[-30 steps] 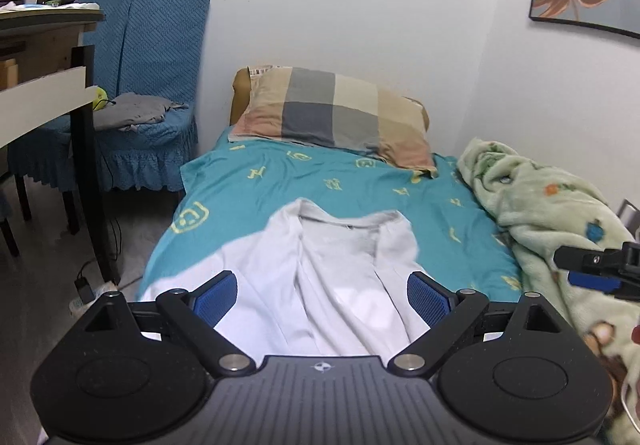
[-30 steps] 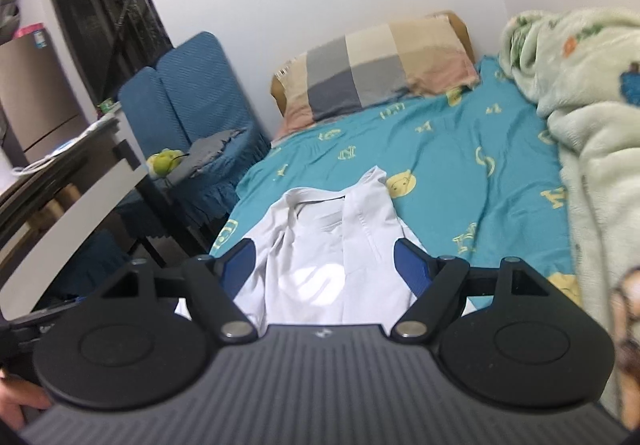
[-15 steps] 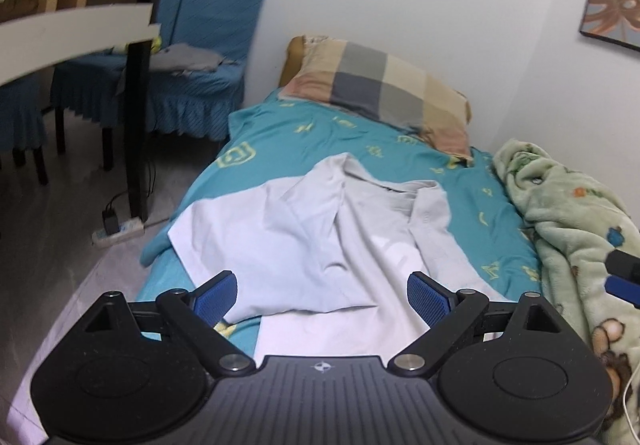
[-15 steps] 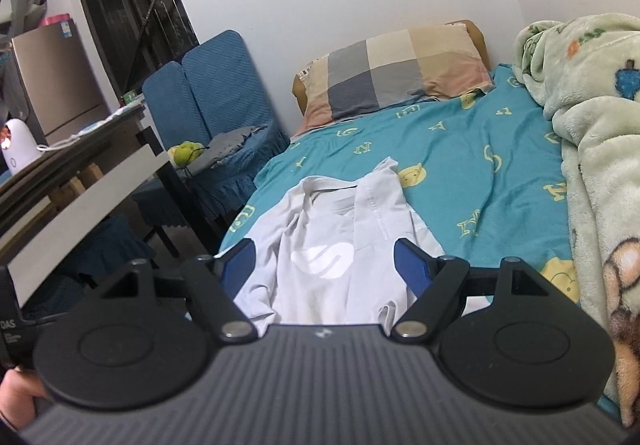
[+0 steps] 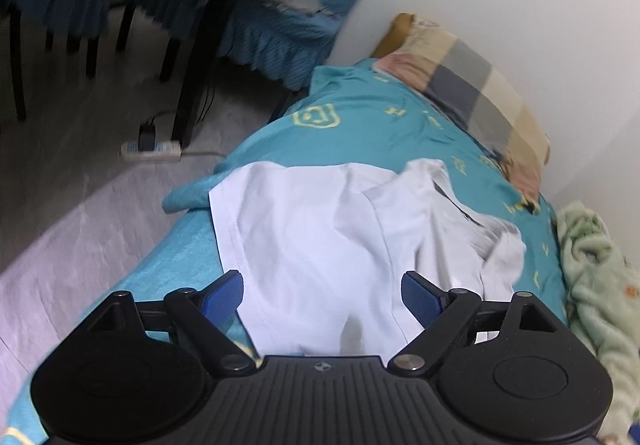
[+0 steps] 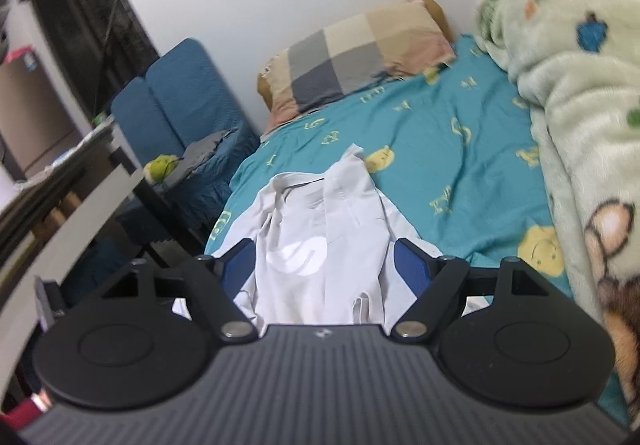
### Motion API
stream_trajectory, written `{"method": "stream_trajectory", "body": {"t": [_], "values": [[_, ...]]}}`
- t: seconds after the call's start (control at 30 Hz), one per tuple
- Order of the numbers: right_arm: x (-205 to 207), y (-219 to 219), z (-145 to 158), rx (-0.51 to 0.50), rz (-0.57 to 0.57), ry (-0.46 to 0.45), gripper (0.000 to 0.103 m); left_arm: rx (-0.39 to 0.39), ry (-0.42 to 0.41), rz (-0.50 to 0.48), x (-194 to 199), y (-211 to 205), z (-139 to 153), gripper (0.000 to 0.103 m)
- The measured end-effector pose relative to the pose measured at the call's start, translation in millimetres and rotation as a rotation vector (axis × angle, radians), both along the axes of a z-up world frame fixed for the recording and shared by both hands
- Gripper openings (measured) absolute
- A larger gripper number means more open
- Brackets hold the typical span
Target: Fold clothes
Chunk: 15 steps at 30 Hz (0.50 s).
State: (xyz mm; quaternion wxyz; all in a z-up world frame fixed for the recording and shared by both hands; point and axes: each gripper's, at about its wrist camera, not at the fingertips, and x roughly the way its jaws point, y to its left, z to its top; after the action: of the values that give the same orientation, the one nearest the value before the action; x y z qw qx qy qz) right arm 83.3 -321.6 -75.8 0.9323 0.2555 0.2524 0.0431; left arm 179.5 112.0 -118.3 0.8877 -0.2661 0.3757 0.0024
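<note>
Now shirt (image 5: 320, 229) below closing left tool (image 5: 322, 291) (untouched).

Motion blur smears the chairs (image 5: 280, 25) and floor; gripper bodies hide the shirt's (image 6: 320, 245) near edge.

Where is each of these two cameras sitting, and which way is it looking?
Left wrist: on the left gripper, jaws closing on nothing, facing down at the white shirt.
Right wrist: on the right gripper, jaws open, looking up the bed toward the pillow.
Shared: shirt, bed, pillow, blue chairs.
</note>
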Motion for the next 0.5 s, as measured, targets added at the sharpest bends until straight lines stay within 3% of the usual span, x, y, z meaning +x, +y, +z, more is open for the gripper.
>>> {"method": "stream_trajectory", "body": {"t": [0.27,0.43,0.5], "values": [[26.4,-17.3,-26.1,0.148,-0.056,0.062,0.078,-0.045,0.063,0.061,40.2,17.3,-43.7,0.081],[43.5,-16.8,-37.2,0.157,-0.070,0.099,0.078,-0.071,0.053,0.107,52.9,32.9,-54.6,0.080],[48.7,-14.3,-38.8,0.149,-0.057,0.103,0.078,-0.073,0.046,0.108,58.6,36.7,-56.8,0.076]]}}
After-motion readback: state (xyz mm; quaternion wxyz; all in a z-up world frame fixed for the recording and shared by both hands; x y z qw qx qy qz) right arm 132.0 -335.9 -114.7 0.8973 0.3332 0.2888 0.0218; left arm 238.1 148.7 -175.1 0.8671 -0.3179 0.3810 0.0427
